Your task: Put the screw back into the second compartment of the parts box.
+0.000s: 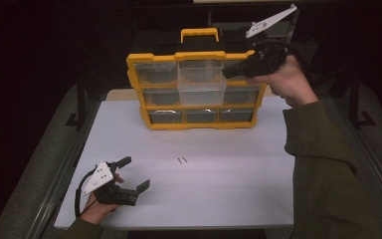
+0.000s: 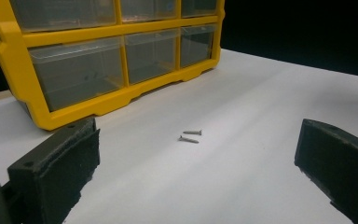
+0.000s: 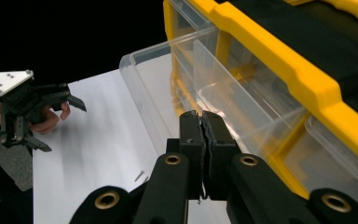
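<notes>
A yellow organizer (image 1: 179,56) (image 2: 14,51) (image 3: 270,56) with clear drawers stands at the back of the white table (image 1: 229,194). Its top-middle drawer (image 1: 202,82) (image 3: 168,79) is pulled out toward me. My right gripper (image 1: 225,73) (image 3: 202,121) hovers at that drawer's right side, jaws pressed together with nothing visible between them. Two small screws (image 1: 181,160) (image 2: 190,136) (image 3: 140,176) lie side by side mid-table. At the front left my left gripper (image 1: 137,173) (image 2: 198,154) (image 3: 64,127) rests low, open, pointing at the screws from a short distance.
The organizer has a yellow carry handle (image 1: 199,34) on top. The other drawers sit closed in their frame. Dark floor and metal table rails (image 1: 59,169) surround the table on both sides.
</notes>
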Demonstrator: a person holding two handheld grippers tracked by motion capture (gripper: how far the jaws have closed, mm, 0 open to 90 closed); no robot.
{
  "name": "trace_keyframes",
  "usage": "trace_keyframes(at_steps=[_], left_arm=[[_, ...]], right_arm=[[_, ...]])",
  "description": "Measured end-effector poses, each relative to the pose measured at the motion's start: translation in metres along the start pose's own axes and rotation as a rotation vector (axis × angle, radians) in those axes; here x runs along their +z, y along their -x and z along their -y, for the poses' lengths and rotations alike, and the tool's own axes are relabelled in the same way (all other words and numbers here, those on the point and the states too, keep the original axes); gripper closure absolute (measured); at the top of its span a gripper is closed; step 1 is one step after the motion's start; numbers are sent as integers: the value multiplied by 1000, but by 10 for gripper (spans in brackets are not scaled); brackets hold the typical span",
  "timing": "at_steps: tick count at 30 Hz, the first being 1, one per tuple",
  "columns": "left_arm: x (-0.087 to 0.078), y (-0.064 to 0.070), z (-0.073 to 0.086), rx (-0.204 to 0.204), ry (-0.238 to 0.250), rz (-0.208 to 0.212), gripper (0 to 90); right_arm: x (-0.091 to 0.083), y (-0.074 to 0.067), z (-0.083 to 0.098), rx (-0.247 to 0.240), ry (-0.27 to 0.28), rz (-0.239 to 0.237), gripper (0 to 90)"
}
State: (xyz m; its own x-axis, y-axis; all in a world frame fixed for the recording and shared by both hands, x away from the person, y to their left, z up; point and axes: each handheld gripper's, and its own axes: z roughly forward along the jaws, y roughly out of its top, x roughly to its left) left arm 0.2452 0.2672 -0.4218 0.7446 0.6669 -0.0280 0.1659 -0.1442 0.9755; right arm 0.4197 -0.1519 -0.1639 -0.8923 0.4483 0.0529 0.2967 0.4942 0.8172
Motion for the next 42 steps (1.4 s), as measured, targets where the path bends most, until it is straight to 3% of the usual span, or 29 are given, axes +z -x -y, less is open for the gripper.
trace_keyframes(at_steps=[15,27,34,36,38,42], left_arm=[[0,1,0,-11,4,-1,0],[0,0,0,4,1,3,0],[0,1,-1,-2,3,5,0],[0,0,0,-1,3,4,0],[0,0,-1,0,1,5,0],[0,0,0,1,3,5,0]], right_arm=[[31,-4,-25,-21,7,-17,872],[55,-1,-28,-34,-61,-10,872],[57,-1,-29,-21,-96,-4,870],[57,1,-28,-26,-92,-7,857],[56,2,-28,-17,-77,-6,754],[51,0,-28,-8,-53,-8,689]])
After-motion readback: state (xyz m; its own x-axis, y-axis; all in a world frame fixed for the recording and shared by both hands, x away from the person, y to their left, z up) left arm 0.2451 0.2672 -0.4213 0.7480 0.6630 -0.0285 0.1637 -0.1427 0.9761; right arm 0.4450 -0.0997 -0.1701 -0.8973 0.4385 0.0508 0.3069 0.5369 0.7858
